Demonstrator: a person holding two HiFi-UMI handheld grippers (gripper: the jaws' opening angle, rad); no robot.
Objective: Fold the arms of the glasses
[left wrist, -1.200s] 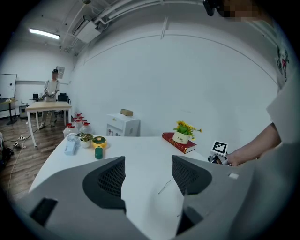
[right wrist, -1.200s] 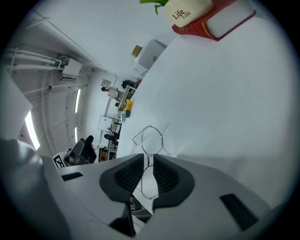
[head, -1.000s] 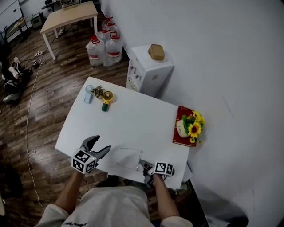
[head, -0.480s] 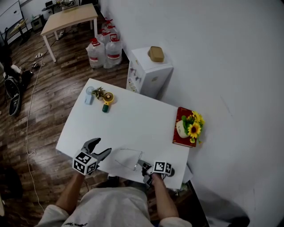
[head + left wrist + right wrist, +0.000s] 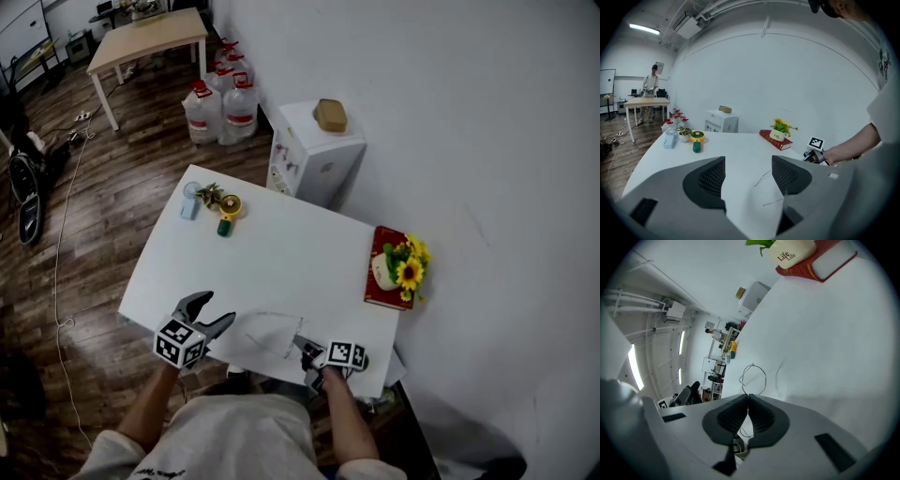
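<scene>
The glasses lie on the table between my grippers. My right gripper has just closed tight on their wire frame. My left gripper stands open just beside them.

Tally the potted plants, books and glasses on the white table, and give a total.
potted plants: 2 (sunflower pot, small plant)
red book: 1
glasses: 1
Total: 4
</scene>
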